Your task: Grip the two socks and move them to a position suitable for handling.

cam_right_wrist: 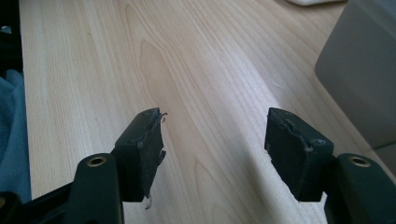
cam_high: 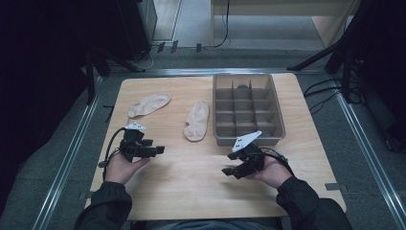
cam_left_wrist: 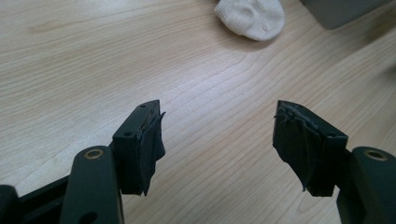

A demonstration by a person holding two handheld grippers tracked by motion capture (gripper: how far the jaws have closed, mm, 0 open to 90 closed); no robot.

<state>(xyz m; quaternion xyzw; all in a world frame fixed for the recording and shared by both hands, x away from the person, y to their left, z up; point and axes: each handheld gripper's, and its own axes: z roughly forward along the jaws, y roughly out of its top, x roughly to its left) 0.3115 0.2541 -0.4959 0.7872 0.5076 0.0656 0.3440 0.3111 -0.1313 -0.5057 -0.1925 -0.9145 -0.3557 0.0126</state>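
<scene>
Two beige socks lie on the wooden table (cam_high: 191, 182). One sock (cam_high: 149, 104) is at the back left. The other sock (cam_high: 197, 120) lies beside the grey divided tray (cam_high: 275, 112). My left gripper (cam_high: 155, 146) is held low over the table's left side, open and empty, pointing right. In the left gripper view its jaws (cam_left_wrist: 217, 140) stand wide apart over bare wood, with a sock toe (cam_left_wrist: 252, 16) ahead. My right gripper (cam_high: 229, 164) hovers in front of the tray, pointing left, open and empty (cam_right_wrist: 215, 144). The tray's wall (cam_right_wrist: 364, 70) is at its right.
The tray's compartments look empty apart from a dark patch in one at the back. Metal rails (cam_high: 72, 148) run along the table's sides, with cables and stand legs (cam_high: 330, 91) on the floor beyond. Bare wood stretches between the two hands.
</scene>
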